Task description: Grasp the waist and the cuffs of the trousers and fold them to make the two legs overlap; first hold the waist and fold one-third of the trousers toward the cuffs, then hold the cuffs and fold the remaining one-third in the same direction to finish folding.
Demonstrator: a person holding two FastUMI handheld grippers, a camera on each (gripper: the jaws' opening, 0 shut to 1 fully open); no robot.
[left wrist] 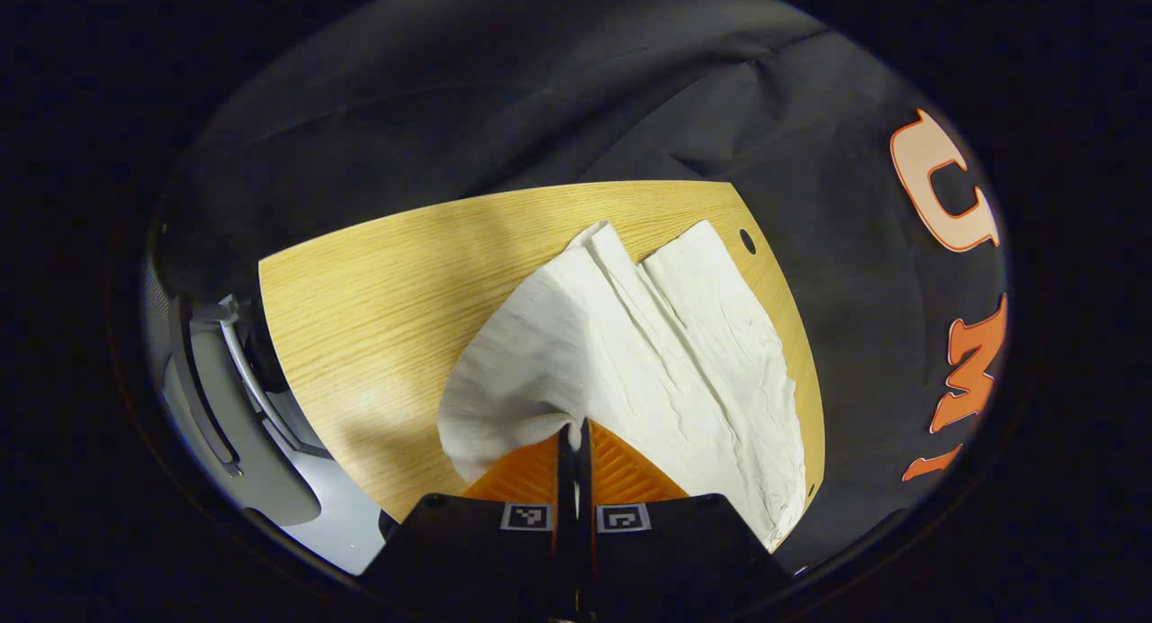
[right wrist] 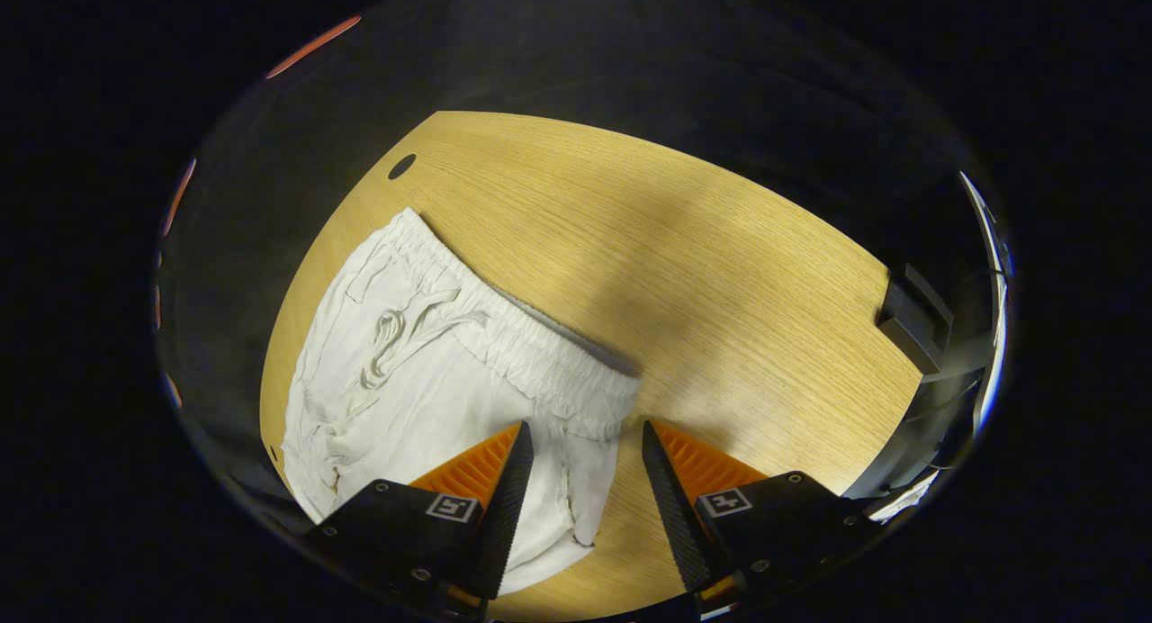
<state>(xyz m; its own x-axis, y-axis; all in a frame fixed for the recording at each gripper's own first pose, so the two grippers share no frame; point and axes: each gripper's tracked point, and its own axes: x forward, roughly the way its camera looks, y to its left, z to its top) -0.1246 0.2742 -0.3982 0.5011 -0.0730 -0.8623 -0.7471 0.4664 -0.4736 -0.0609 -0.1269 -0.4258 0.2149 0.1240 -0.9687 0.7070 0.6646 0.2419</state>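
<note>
White trousers (left wrist: 630, 353) lie on the wooden desk (left wrist: 360, 317), and in the left gripper view they run away from the camera toward the far edge, ending just short of a small round hole (left wrist: 747, 241) near the far right corner. The left gripper (left wrist: 574, 434) has its fingers clenched tight together on a bunched fold of the trousers at the near end, and the cloth rises into a small peak right at the tips. Over in the right gripper view, the waistband (right wrist: 531, 344) with its gathered elastic slants across the desk, a drawstring (right wrist: 396, 335) curled on the cloth below it. The right gripper (right wrist: 585, 438) is spread wide, grasping nothing: one finger sits over the cloth, the other over bare wood, with the waistband's end in the gap between them.
</note>
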